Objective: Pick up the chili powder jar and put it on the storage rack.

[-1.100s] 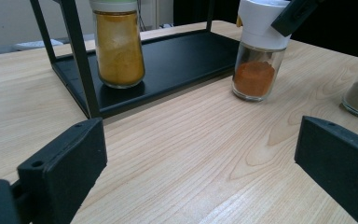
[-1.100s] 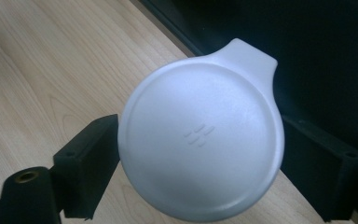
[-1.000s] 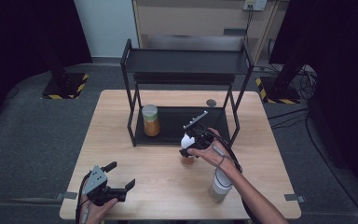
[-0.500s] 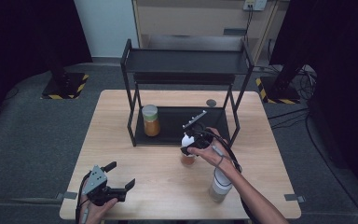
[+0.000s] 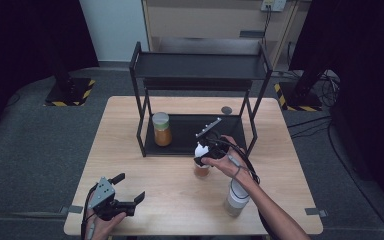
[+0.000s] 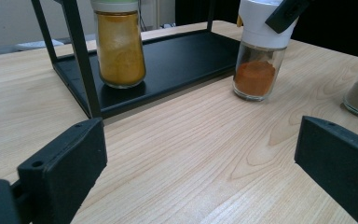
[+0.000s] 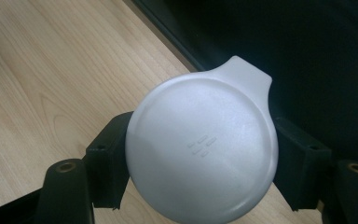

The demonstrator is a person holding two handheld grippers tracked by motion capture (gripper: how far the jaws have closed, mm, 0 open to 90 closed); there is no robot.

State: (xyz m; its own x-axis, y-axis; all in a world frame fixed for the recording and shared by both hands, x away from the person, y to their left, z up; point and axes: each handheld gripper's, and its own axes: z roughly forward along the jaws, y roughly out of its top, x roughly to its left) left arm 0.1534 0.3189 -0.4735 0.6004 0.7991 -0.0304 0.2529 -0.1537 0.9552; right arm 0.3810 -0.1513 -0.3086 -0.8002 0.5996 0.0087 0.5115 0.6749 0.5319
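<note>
Thing in hand: a spice jar (image 5: 201,161) with a white flip-top cap (image 7: 201,150) and orange-red powder inside, standing upright on the worktop (image 5: 130,150), just off the front edge of the black rack (image 5: 200,80).
Right tongs (image 5: 203,154): come down from above onto the jar's cap; in the right gripper view the two black jaws sit against the cap at 9 and 3 o'clock, pressed on it. They have just been closing, with the cap between them.
Left tongs (image 5: 128,190): jaws spread wide with nothing between them, resting low near the worktop's front left corner, the open mouth facing toward 2 o'clock in the high view.
Key relation: the jar's long axis is vertical and the right tongs grip it across the cap, so the jar hangs straight below the hold. From the jar, the rack's lower tray (image 5: 190,131) lies at 12 o'clock, directly adjacent.
Nearer hand: the right, already on the jar; the left tongs lie well apart at about 7 o'clock from it.
Neighbours: a yellow-powder jar (image 5: 161,129) stands on the lower tray at 10 o'clock from the held jar; a grey-powder jar (image 5: 236,196) stands on the worktop at 5 o'clock, beside the right forearm.
Likely next: a lift and a short carry toward 12 o'clock onto the tray, judged from the layout.
Risk: the grip is on the cap alone, so a loose lid could let the glass drop.
</note>
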